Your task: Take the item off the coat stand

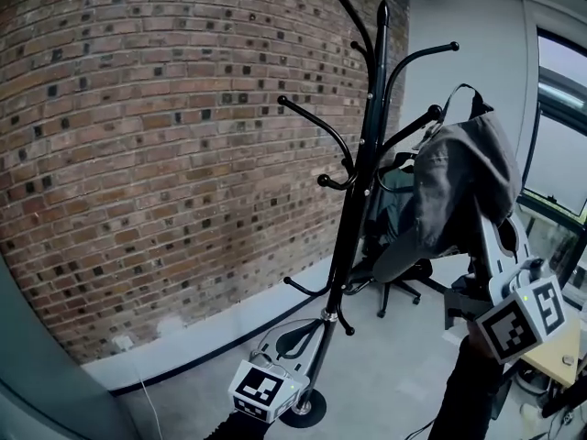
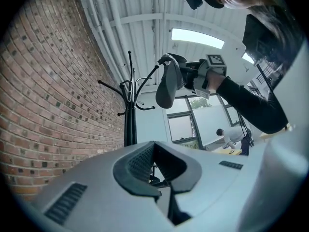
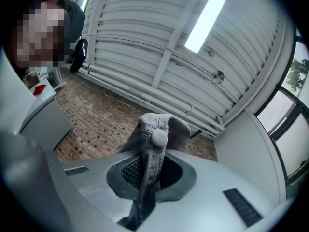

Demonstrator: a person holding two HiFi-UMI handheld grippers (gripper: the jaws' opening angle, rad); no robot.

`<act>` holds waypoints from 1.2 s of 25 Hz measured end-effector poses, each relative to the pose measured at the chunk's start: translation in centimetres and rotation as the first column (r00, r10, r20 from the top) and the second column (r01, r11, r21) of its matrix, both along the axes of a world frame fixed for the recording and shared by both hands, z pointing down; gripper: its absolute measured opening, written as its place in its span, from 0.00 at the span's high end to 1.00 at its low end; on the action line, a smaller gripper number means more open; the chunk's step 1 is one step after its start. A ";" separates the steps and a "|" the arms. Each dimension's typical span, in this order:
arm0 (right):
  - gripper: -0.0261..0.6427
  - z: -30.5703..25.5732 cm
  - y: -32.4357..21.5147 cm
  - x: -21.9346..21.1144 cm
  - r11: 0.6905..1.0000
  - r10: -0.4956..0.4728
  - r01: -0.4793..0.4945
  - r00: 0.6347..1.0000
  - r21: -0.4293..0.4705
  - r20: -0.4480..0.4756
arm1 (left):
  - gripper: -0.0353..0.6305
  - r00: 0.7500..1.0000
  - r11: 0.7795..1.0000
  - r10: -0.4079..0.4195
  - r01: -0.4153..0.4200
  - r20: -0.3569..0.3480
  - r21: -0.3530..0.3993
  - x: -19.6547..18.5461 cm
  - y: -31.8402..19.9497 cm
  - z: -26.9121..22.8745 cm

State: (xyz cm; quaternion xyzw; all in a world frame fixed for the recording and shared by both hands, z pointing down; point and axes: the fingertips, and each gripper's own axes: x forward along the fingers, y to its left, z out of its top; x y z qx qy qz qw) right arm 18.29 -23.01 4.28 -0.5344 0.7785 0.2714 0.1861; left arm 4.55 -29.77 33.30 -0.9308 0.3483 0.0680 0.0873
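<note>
Where right tongs (image 3: 149, 177) clamp, grey stitched cap (image 3: 157, 129) folds.

1. A brick wall (image 1: 138, 154) of red-brown courses, with a pale skirting (image 1: 197, 345) along its foot.
2. A black office chair (image 1: 400, 293) on the grey floor (image 1: 385, 374), near the brick wall's far end.
3. A window (image 1: 559, 136), well right of the brick wall.
4. White pipes (image 3: 159, 99) along the brick wall's top, with a lit ceiling strip (image 3: 205, 21) above.
5. A person (image 2: 227, 135) bent over a bench (image 2: 231, 151), far from the brick wall.

Daylight from the window (image 1: 561, 145) and a white ceiling strip light (image 3: 205, 21) give even brightness. Edges bend and darken. The near grey cloth (image 3: 153, 144) is blurred.
</note>
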 end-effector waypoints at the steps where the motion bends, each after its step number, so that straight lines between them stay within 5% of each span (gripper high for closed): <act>1: 0.93 0.2 0.4 0.3 1.000 0.002 -0.002 1.000 0.001 -0.001 | 0.94 1.000 1.000 0.004 -0.004 -0.001 0.002 0.3 0.0 0.0; 11: 0.93 5.0 1.8 4.8 0.990 0.115 -0.116 0.993 -0.081 -0.015 | 0.94 0.998 0.998 0.063 -0.063 -0.009 0.012 2.6 0.8 0.2; 30: 0.93 18.5 2.8 10.1 0.910 0.297 -0.289 0.955 -0.296 -0.018 | 0.94 0.995 0.995 0.101 -0.102 0.010 0.007 4.3 2.0 0.6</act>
